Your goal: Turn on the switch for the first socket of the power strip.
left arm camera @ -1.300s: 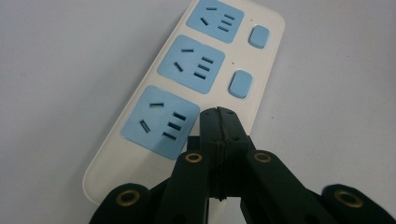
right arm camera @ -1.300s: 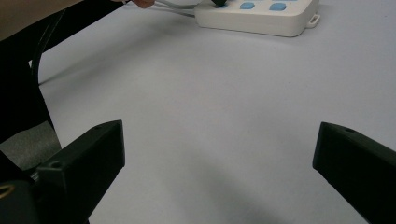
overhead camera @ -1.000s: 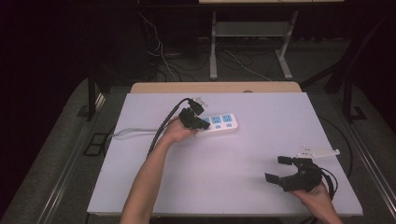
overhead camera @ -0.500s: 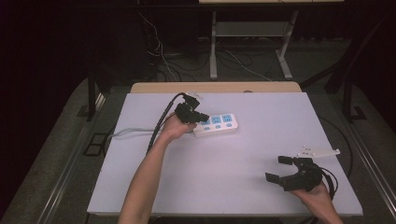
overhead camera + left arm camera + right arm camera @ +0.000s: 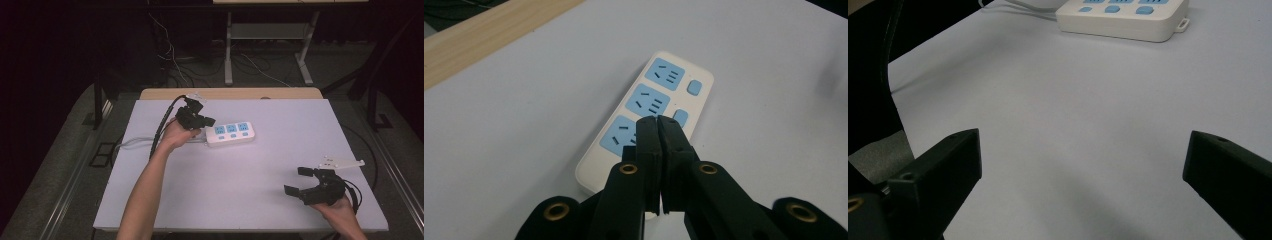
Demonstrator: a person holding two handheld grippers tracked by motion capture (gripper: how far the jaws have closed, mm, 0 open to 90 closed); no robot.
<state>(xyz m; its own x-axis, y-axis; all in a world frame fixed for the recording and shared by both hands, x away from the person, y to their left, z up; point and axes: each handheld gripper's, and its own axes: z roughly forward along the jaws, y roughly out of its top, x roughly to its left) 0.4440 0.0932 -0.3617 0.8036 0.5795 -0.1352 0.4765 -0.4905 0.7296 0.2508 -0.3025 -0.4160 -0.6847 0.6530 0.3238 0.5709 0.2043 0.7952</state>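
A white power strip (image 5: 230,133) with three blue sockets and blue switches lies on the white table top (image 5: 240,190) toward the back left. My left gripper (image 5: 206,121) hovers at the strip's left end. In the left gripper view its jaws press together with nothing between them, tips (image 5: 658,121) above the nearest socket of the power strip (image 5: 659,100). My right gripper (image 5: 299,181) sits near the front right corner, jaws spread wide. The right gripper view has bare table between its fingers (image 5: 943,165), and the power strip (image 5: 1123,20) lies far ahead.
The strip's white cable (image 5: 131,144) runs off the table's left side. A small white flat part (image 5: 341,162) lies just behind the right gripper. A wooden strip (image 5: 230,93) borders the table's far edge. Desk legs and cables stand on the floor beyond.
The left gripper has lifted slightly and drawn back leftward from over the power strip to its left end. The right gripper has stayed in place.
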